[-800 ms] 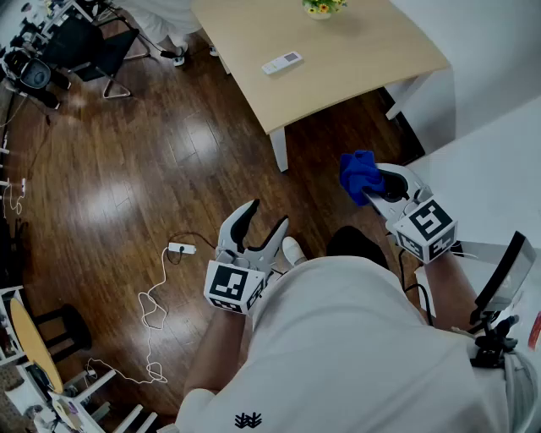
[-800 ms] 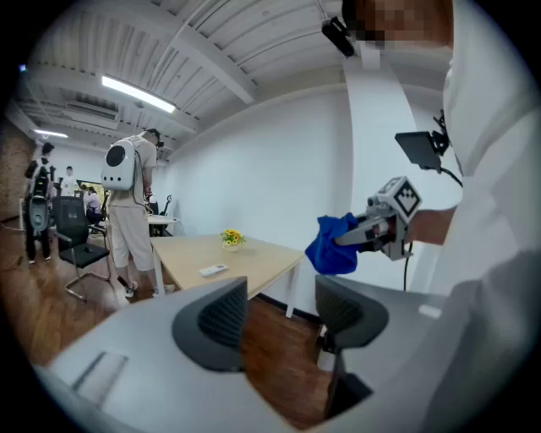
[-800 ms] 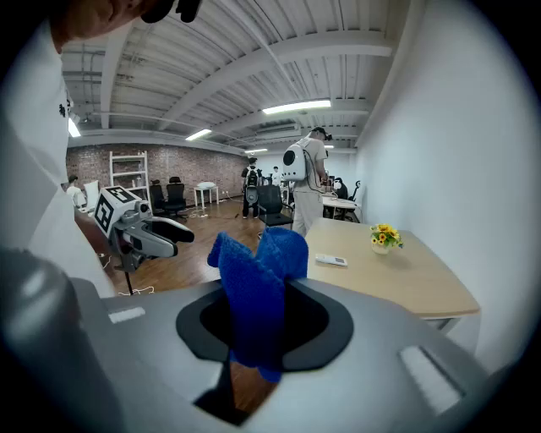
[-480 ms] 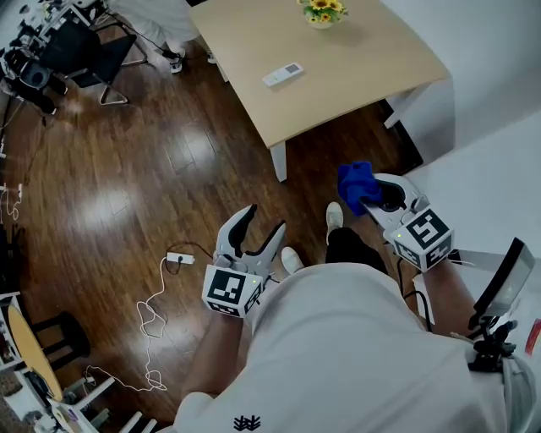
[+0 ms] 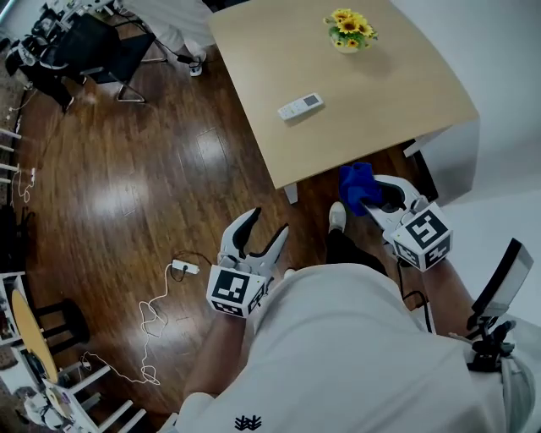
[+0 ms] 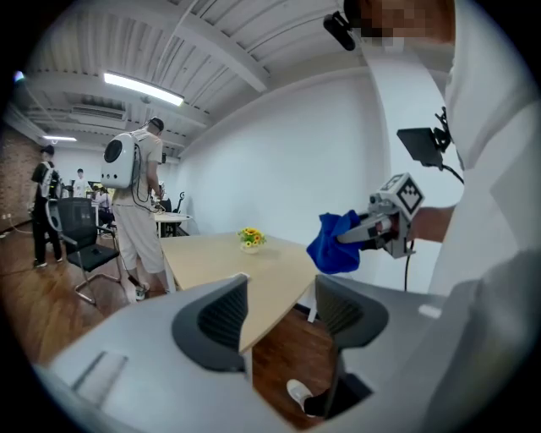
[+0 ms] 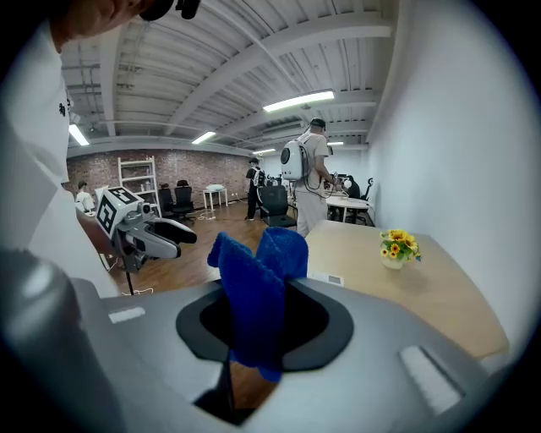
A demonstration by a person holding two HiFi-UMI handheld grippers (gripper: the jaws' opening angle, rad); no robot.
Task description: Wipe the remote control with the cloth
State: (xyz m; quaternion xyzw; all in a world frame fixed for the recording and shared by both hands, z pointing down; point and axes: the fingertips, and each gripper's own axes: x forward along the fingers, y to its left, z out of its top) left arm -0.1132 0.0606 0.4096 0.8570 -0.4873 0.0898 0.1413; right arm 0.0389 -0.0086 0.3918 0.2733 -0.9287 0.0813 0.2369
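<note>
Remote control [image 5: 300, 106] on pale table [image 5: 389, 101], dark wood floor [image 5: 127, 186]; right tongs [image 5: 378, 196] tight on blue cloth [image 5: 357, 184], left tongs [image 5: 265, 224] apart.

- Remote control [image 5: 300, 106]: too small in the head view to tell buttons or print. In the right gripper view it is only a small pale strip, detail unreadable.
- Cloth [image 7: 254, 287]: covers the inner pads of the right hand-held gripper [image 7: 264, 326]. Its lower end drops out of sight between the jaws.
- Bench [image 5: 397, 93]: far side cut by the head view's top edge.
- Bystander [image 5: 169, 21]: cut at the same edge, only pale clothing and 1 shoe showing.
</note>
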